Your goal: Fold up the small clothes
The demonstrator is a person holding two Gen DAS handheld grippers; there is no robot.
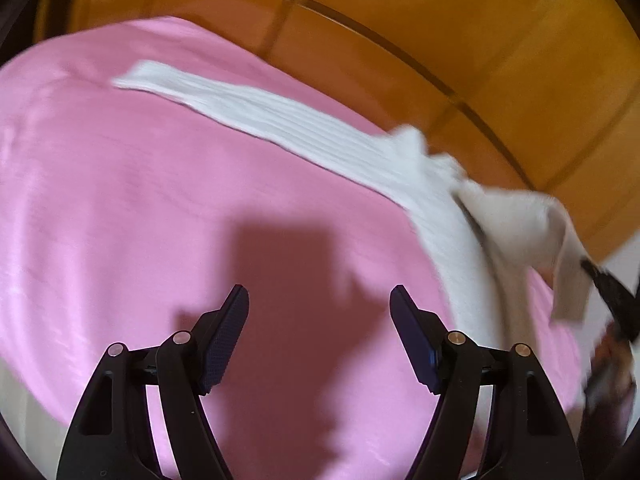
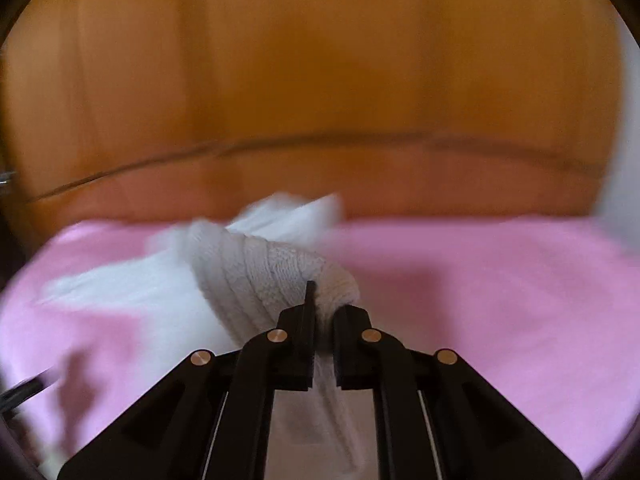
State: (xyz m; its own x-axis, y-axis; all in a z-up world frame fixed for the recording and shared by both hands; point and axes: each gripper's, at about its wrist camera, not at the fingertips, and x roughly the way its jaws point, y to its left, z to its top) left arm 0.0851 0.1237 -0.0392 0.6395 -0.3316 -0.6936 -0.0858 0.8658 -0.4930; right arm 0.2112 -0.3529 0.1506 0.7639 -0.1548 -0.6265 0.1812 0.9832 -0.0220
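A long white ribbed sock (image 1: 304,132) lies across the pink cloth (image 1: 120,200), running from the far left to the right. My left gripper (image 1: 320,312) is open and empty, held above the pink cloth in front of the sock. At the right of the left wrist view the sock's end is lifted and bent over by my right gripper (image 1: 612,300). In the right wrist view my right gripper (image 2: 324,308) is shut on the white sock (image 2: 260,268), whose fabric bunches over the fingers and hangs down between them.
The pink cloth (image 2: 500,280) covers the surface. An orange wooden panelled wall or headboard (image 1: 440,40) stands behind it, also in the right wrist view (image 2: 320,80). Both views are blurred by motion.
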